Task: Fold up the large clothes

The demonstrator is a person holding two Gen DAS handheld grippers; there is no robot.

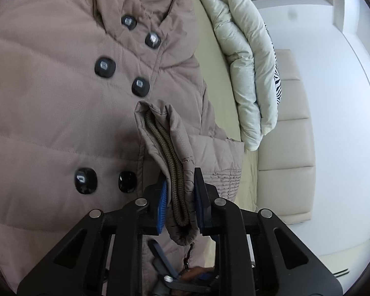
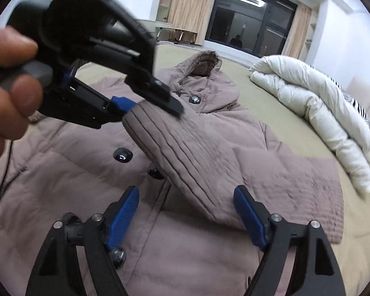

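Observation:
A taupe padded coat [image 1: 49,98] with black buttons lies front up on a bed; it also shows in the right wrist view [image 2: 74,172]. My left gripper [image 1: 178,194] is shut on the coat's sleeve cuff [image 1: 165,135], whose knitted inner cuff shows between the blue pads. In the right wrist view the left gripper [image 2: 145,104] holds the sleeve [image 2: 185,153] lifted over the coat's front. My right gripper [image 2: 187,212] is open and empty, its blue pads [image 2: 123,214] on either side of the sleeve's lower part, just above the coat.
A folded cream duvet [image 2: 320,108] lies on the bed to the right, also in the left wrist view [image 1: 244,56]. A padded beige headboard [image 1: 288,148] stands beyond it. A dark window [image 2: 249,22] and curtains are at the far wall.

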